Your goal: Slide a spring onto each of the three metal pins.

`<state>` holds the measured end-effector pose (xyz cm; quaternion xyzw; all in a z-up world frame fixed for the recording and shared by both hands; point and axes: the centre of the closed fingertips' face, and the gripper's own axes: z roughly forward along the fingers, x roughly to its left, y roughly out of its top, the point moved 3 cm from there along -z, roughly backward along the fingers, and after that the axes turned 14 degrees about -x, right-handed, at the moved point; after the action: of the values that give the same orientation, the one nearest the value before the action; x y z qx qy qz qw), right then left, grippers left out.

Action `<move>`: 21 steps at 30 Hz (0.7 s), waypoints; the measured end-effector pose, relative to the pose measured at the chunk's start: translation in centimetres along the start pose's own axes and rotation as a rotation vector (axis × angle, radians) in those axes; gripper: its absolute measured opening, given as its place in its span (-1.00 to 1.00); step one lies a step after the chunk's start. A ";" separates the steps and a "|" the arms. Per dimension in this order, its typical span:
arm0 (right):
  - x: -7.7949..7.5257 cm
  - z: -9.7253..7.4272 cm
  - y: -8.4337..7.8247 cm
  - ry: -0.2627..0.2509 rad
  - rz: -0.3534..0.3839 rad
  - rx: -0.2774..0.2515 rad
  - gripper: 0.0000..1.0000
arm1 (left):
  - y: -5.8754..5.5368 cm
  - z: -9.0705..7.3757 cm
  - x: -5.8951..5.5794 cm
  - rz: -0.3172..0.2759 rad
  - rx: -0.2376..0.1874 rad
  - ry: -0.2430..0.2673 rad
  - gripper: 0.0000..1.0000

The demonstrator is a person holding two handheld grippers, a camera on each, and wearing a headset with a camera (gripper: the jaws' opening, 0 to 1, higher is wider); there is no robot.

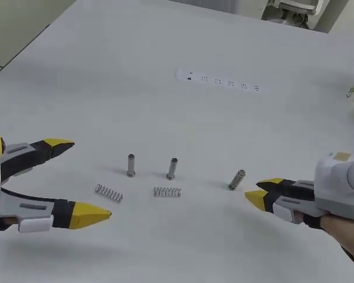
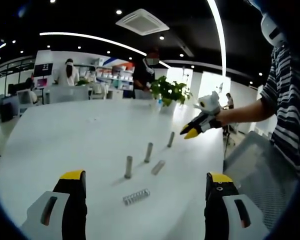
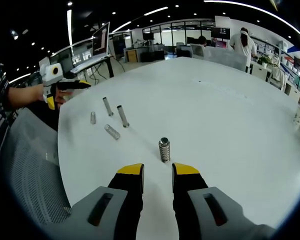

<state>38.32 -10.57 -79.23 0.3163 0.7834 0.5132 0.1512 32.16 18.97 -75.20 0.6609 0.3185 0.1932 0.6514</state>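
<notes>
Three metal pins stand in a row on the white table (image 1: 106, 88). The left pin (image 1: 131, 165) and the middle pin (image 1: 172, 168) are bare. A spring sits around the right pin (image 1: 237, 180), which stands just ahead of my right gripper (image 3: 157, 172). Two loose springs lie flat: one (image 1: 108, 193) near the left pin, one (image 1: 167, 191) below the middle pin. My left gripper (image 1: 79, 178) is wide open and holds nothing, left of the row. My right gripper (image 1: 258, 191) holds nothing, its jaws a narrow gap apart. The nearest loose spring (image 2: 136, 196) lies between the left jaws' line.
A white power strip (image 1: 218, 81) lies flat farther back on the table. A potted plant (image 2: 169, 91) stands at the far table end. A grey mesh chair (image 2: 255, 160) is beside the table edge. People and desks stand in the background.
</notes>
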 end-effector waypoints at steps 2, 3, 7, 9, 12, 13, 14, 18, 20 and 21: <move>0.2 -0.1 -0.1 0.002 0.012 0.000 -0.60 | 0.0 -0.1 0.0 0.000 0.002 0.001 0.93; 0.3 -0.1 -0.2 0.006 0.011 0.002 -0.60 | 0.0 -0.1 0.0 0.000 0.002 0.002 0.93; 0.6 0.0 -0.2 0.017 0.001 0.012 -0.60 | -0.2 -0.2 0.0 -0.002 0.007 0.001 0.93; 0.9 0.1 -0.1 0.025 0.001 0.010 -0.60 | -0.2 -0.3 -0.1 -0.003 0.009 0.001 0.93; 1.5 0.4 0.1 0.042 -0.006 0.013 -0.61 | -0.3 -0.4 -0.1 -0.004 0.010 0.002 0.92; 1.7 0.5 0.2 0.050 -0.008 0.013 -0.61 | -0.3 -0.4 -0.1 -0.004 0.010 0.003 0.92; 1.8 0.6 0.2 0.053 -0.008 0.014 -0.61 | -0.2 -0.4 -0.1 -0.003 0.009 0.004 0.92; 2.7 1.2 0.7 0.082 -0.016 0.011 -0.62 | -0.2 -0.5 -0.1 -0.003 0.010 0.006 0.92; 3.2 1.5 1.0 0.100 -0.025 0.011 -0.62 | -0.3 -0.5 -0.1 -0.005 0.010 0.006 0.92; 3.7 1.7 1.2 0.111 -0.035 0.012 -0.63 | -0.3 -0.5 -0.1 -0.005 0.012 0.006 0.92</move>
<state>36.93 -6.62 -78.52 0.2749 0.7990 0.5224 0.1146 31.67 19.27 -75.44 0.6634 0.3232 0.1917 0.6471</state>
